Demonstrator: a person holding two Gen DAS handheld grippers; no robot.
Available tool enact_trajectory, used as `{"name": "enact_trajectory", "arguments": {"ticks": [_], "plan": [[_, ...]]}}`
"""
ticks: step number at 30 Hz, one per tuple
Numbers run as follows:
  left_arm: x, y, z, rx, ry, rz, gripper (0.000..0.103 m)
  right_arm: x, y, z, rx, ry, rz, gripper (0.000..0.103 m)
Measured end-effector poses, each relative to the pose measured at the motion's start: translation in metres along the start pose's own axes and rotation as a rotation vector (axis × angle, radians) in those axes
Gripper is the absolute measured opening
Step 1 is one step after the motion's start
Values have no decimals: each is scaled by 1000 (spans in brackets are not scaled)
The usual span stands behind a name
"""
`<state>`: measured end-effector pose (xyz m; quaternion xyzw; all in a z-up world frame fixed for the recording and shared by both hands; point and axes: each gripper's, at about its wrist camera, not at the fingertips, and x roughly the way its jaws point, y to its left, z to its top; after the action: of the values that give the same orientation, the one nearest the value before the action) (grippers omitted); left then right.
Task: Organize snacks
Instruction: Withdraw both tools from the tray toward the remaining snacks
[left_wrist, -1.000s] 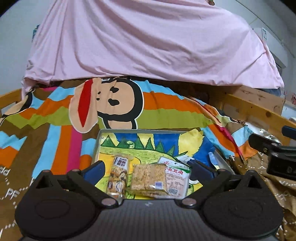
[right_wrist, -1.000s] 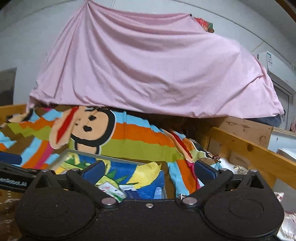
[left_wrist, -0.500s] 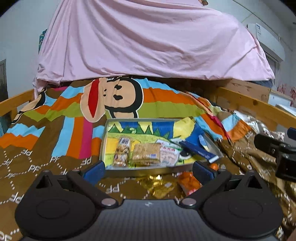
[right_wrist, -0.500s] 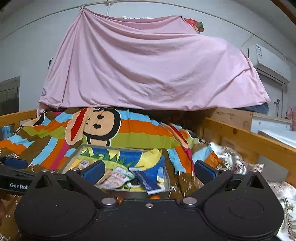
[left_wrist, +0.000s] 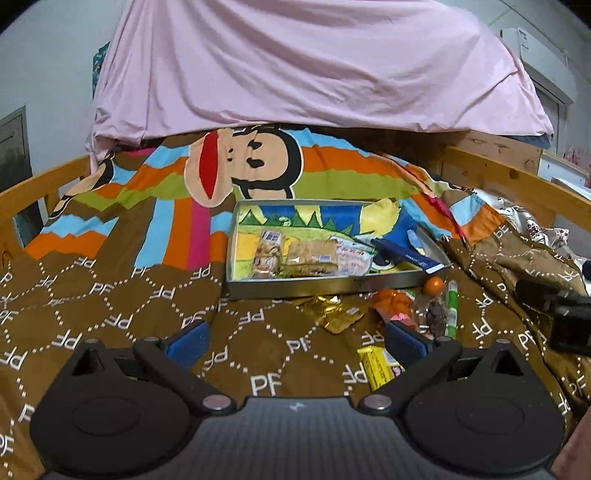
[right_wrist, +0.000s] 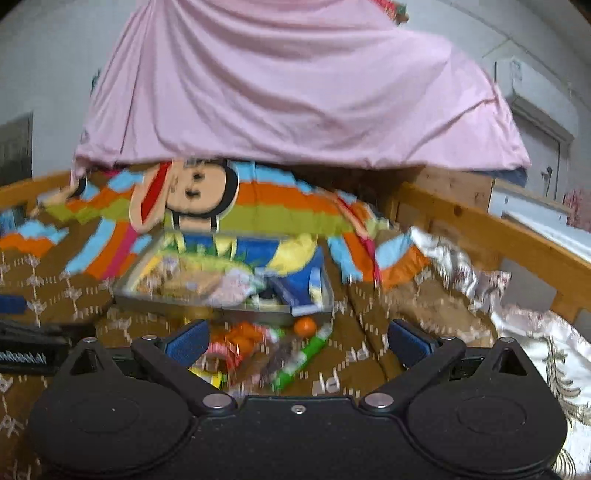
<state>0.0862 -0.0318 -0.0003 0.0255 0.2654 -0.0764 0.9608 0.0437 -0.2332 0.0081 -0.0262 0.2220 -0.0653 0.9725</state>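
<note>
Your left tool (left_wrist: 297, 341) hangs over the brown bedspread (left_wrist: 110, 302), printed all over with white "PF" letters, and its blue-padded fingers (left_wrist: 188, 341) stand wide apart with nothing between them. Your right tool (right_wrist: 297, 341) is likewise spread open and empty; its view is blurred, so the small print there cannot be read. Far from you, in the middle of the bed, sits the shallow grey metal tray (left_wrist: 325, 284) with a cartoon landscape painted on its floor. Inside it lie a clear packet of brown biscuits (left_wrist: 266, 253) with a barcode label at its far end, a flat pack of grain-coloured crackers (left_wrist: 313, 254) touching it on the right, a white wrapper with red characters (left_wrist: 352, 258) too small to make out, and a dark blue stick packet (left_wrist: 406, 254) with white lettering you cannot read. Near the tray's front wall, loose on the bedspread, are a crumpled gold foil packet (left_wrist: 334, 314), an orange wrapper (left_wrist: 393, 304), a small orange round sweet (left_wrist: 433, 285), a green and white tube (left_wrist: 450, 308) and, closest to the left tool's right finger, a yellow wrapped bar (left_wrist: 376, 367). Beyond the tray the striped blanket shows a cartoon monkey face (left_wrist: 251, 166), under a draped pink sheet (left_wrist: 314, 66).
</note>
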Motion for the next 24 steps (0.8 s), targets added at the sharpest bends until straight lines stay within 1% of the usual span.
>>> {"name": "enact_trajectory", "arguments": {"ticks": [3,9,13,24], "plan": [[-2,3,-4,-3,11,7,102,5,6,-4,-29,53,0,102],[-2,7,-11,-8,45,19,102,8,13,-8,-70,97,17,102],[-1,12,-16,-26,67,28,102,11,14,-10,-76,128,11,102],[-2,25,-26,-85,122,71,102,16,14,-15,-89,175,26,102]]}}
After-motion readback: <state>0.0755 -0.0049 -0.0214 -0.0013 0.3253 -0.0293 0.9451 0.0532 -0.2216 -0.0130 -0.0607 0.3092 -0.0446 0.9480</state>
